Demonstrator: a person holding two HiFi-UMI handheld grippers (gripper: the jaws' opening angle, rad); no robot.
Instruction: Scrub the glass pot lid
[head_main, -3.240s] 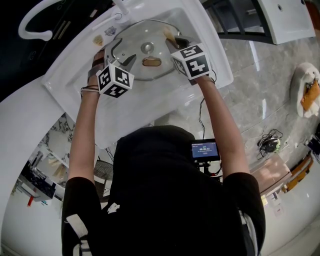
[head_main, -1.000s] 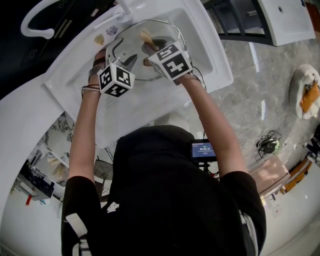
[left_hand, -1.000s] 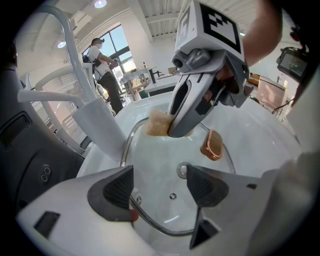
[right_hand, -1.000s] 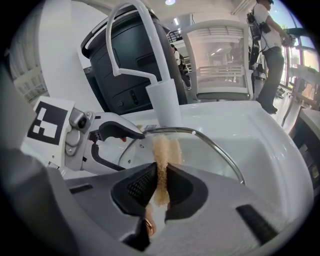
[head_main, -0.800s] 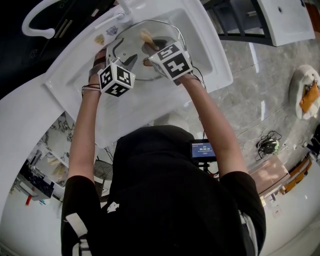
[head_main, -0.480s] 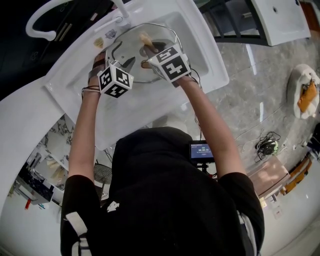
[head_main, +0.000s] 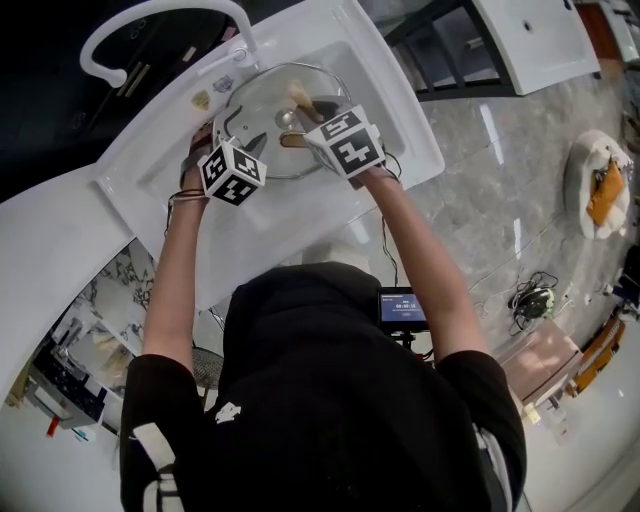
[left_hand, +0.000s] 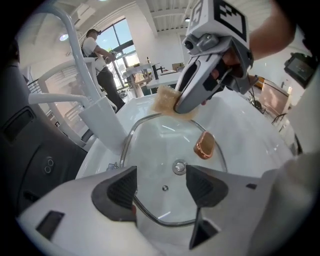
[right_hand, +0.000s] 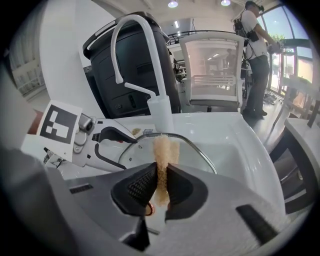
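The right gripper (right_hand: 161, 187) has its jaws pinched nearly together on a tan sponge (right_hand: 162, 155), which sticks out past the pads and rests on the glass pot lid (right_hand: 190, 150). The left gripper (left_hand: 161, 186) has its jaws well apart and clamped on nothing; the near rim of the lid curves across the gap just beyond the pads.

The lid lies in the white sink (head_main: 395, 95) and takes up most of the basin. Its far rim sits close under the faucet (head_main: 150, 20), with a strip of bare basin on the right and more open room on the near side, toward the person.

The left gripper view shows what the right gripper view hides behind its own pads: the sponge bears on the far part of the lid, and a copper-coloured handle (left_hand: 204, 146) sits beside the metal centre fitting (left_hand: 179, 167). The right gripper view shows the left gripper at the lid's left edge. Only the head view shows both grippers over the lid.
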